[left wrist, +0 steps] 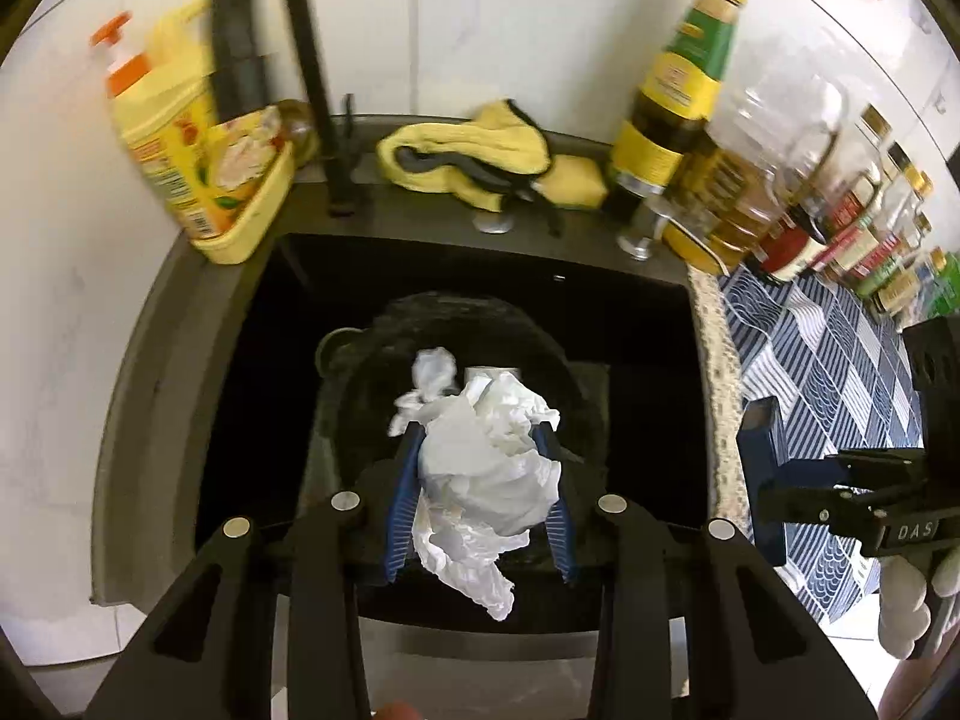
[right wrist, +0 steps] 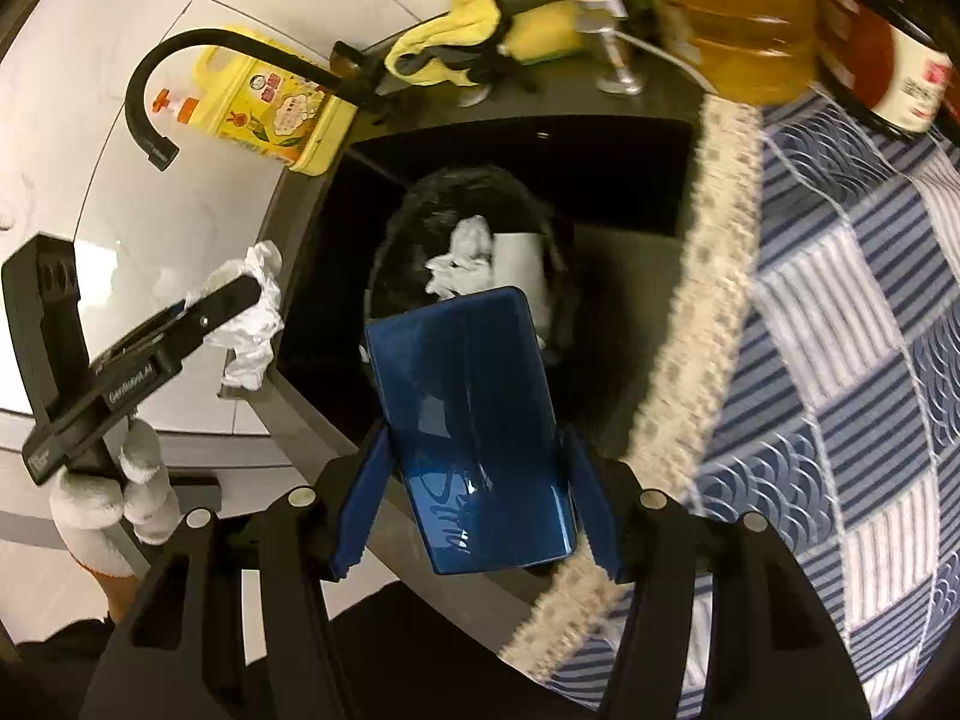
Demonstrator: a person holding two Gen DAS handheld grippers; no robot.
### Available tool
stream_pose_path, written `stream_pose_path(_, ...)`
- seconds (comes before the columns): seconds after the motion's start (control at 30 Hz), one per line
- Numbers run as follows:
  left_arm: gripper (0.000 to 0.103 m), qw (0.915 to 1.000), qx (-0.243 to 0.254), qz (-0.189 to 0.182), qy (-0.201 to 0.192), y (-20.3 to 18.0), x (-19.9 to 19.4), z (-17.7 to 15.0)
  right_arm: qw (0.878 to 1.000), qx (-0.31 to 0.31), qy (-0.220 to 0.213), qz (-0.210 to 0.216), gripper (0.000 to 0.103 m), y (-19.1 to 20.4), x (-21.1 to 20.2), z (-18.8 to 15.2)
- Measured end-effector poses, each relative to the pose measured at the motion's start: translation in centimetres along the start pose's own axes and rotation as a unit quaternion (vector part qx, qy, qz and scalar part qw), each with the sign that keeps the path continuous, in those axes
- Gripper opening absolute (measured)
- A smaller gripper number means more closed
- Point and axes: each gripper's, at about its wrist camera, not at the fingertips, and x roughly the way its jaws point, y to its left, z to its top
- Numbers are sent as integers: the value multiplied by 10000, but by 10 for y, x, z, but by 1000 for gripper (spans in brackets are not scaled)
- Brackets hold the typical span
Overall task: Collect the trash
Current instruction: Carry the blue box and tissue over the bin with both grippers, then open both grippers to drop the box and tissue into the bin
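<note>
Gripping crumpled tissue (left wrist: 489, 468) — left gripper (left wrist: 480, 450); right gripper (right wrist: 474, 450) — blue box (right wrist: 474, 432).

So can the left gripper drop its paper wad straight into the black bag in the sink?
Probably yes: the left gripper, shut on the paper wad, hangs directly over the open black bag, with nothing between.

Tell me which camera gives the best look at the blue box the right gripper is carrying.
The right wrist view: the blue box fills the middle of the frame, clamped between the right gripper fingers above the black bin. The left wrist view shows only a blurred edge of the box at its right side, past the crumpled tissue in the left gripper.
</note>
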Motion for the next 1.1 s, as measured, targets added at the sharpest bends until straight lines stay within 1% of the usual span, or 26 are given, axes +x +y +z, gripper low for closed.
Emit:
stream_pose_path(0.13,36,9999,-134,-2,12,25,2,2,9999,-130,45,-51,58,23,15,16)
stream_pose_path(0.4,36,9998,-169,-56,48,49,9,11,9994,-344,60,-84,58,55,35,48)
stream_pose_path(0.7,36,9996,-131,-227,145,61,22,26,9988,-425,189,-118,58,65,54,86)
stream_pose_path(0.87,37,9991,-167,-323,225,63,35,30,9985,-458,264,-150,58,67,61,94)
stream_pose_path(1.1,37,9982,-97,-458,370,58,52,35,9985,-393,343,-164,58,64,71,103)
